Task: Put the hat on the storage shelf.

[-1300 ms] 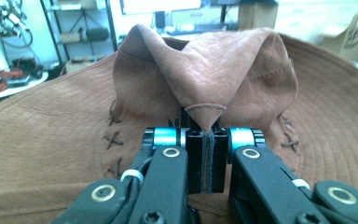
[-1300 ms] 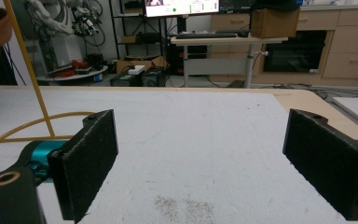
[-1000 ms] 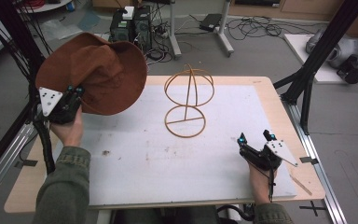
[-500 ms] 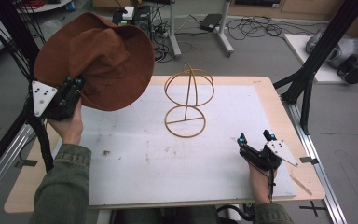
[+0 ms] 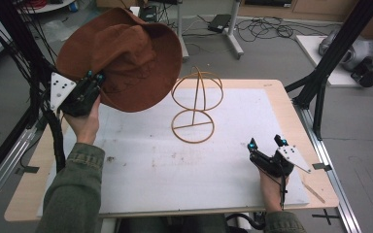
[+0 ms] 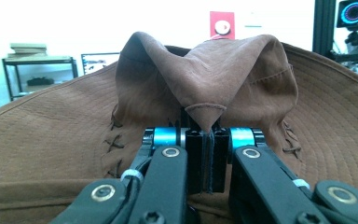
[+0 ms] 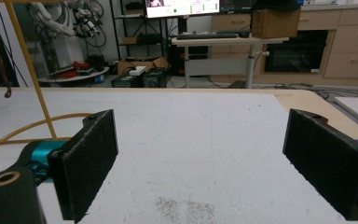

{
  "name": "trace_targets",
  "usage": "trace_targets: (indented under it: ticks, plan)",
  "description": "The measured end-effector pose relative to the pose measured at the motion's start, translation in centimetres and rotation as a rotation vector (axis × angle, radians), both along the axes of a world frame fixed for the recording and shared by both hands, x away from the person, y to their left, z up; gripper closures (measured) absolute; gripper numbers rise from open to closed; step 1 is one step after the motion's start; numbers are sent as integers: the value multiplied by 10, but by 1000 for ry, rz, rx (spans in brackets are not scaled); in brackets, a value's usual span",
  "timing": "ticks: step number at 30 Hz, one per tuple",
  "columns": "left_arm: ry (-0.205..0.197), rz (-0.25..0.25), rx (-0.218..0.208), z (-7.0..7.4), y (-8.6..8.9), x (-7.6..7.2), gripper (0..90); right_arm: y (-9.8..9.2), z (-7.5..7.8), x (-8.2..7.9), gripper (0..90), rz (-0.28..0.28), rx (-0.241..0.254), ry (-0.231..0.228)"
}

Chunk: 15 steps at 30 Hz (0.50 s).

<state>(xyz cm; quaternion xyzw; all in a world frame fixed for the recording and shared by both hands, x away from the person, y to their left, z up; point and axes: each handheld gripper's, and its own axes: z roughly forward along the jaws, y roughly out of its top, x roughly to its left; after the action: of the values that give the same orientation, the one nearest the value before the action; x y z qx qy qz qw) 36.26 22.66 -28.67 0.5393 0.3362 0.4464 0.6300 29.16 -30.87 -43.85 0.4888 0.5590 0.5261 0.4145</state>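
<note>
— What's changed in the last second?

— My left gripper, clenched on a fold of the brown hat, has carried it higher and nearer the wire stand. The hat hangs in the air, up and left of the stand's dome.

— So it's going on?

— I judge so; not yet over it.

— Your right?

— The right gripper rests on the table, jaws spread, empty.

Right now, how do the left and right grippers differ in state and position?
The left gripper is shut on the brown hat, pinching a fold of it; the right gripper is open and holds nothing. The left is raised above the table's far left side, the right sits low at its near right. Both have black jaws with blue-tipped fingers.
</note>
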Motion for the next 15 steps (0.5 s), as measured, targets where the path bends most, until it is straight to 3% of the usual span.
trace_targets:
  ticks: [6, 15]
  plan:
    - [-13, -65, -10, 9, -17, 2, 887, 1, 0, 0, 94, 3, 0, 3]
    - [-12, -180, -8, 15, -57, 9, 886, 1, 0, 0, 94, 6, 1, 2]
